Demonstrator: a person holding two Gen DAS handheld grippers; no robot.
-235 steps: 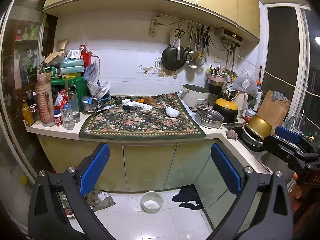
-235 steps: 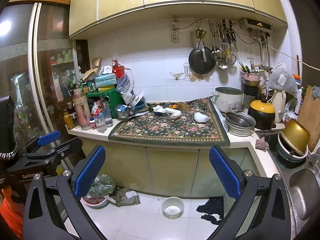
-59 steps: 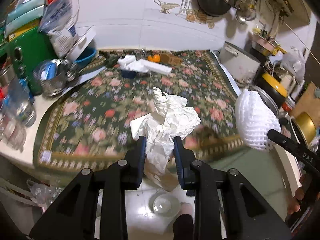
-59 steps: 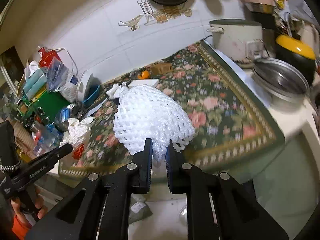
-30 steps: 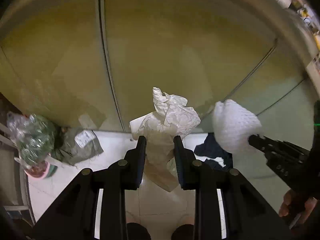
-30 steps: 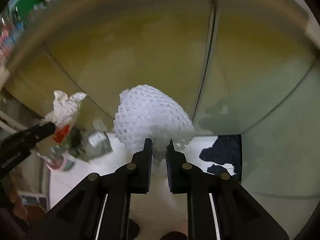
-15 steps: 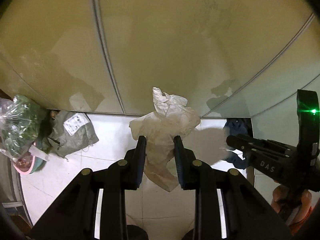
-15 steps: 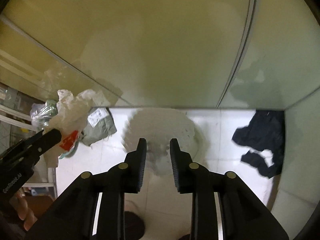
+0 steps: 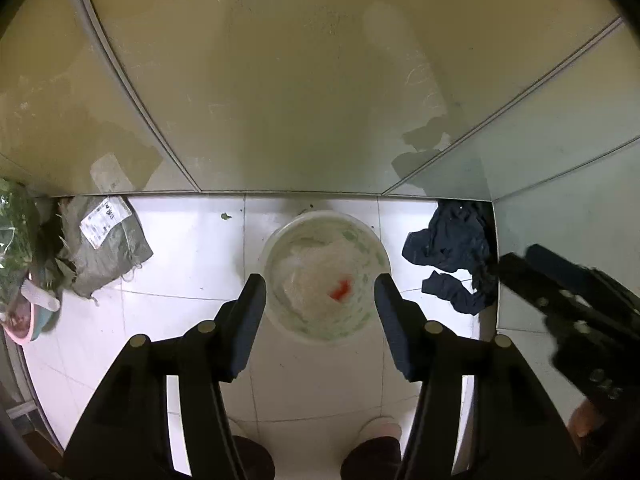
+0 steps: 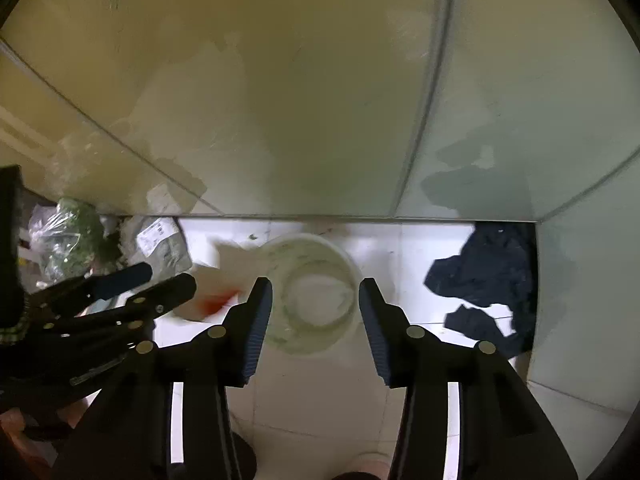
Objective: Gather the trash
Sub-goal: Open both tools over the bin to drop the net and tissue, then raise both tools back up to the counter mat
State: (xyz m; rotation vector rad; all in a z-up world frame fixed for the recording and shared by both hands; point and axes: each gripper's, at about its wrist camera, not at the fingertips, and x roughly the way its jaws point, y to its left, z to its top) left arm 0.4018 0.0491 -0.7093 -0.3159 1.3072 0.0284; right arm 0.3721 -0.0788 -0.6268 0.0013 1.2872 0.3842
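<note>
Both tools point down at a white tiled floor in front of pale yellow-green cabinet doors.

The left gripper has its two dark fingers spread wide with nothing between them. Directly ahead of its fingertips, framed by the gap, stands a round white plastic bucket. Inside the bucket, in the left wrist view, lies a crumpled white paper wrapper with a red mark, blurred. To the left of this gripper, against the cabinet base, sits a grey-green plastic parcel bag with a white label, and further left a clear bag of green leaves over a pink bowl. To the right lies a heap of dark navy cloth, and beyond it the right gripper enters from the edge.

The right gripper also stands parted and holds nothing. The same bucket sits between and just beyond its fingertips. In this view a blurred white sheet with the red mark shows just left of the bucket, beside the tips of the left gripper; whether it is in the bucket or outside it cannot be told here. The dark cloth lies to the right.

The person's shoes show at the bottom edge, behind the fingers.
</note>
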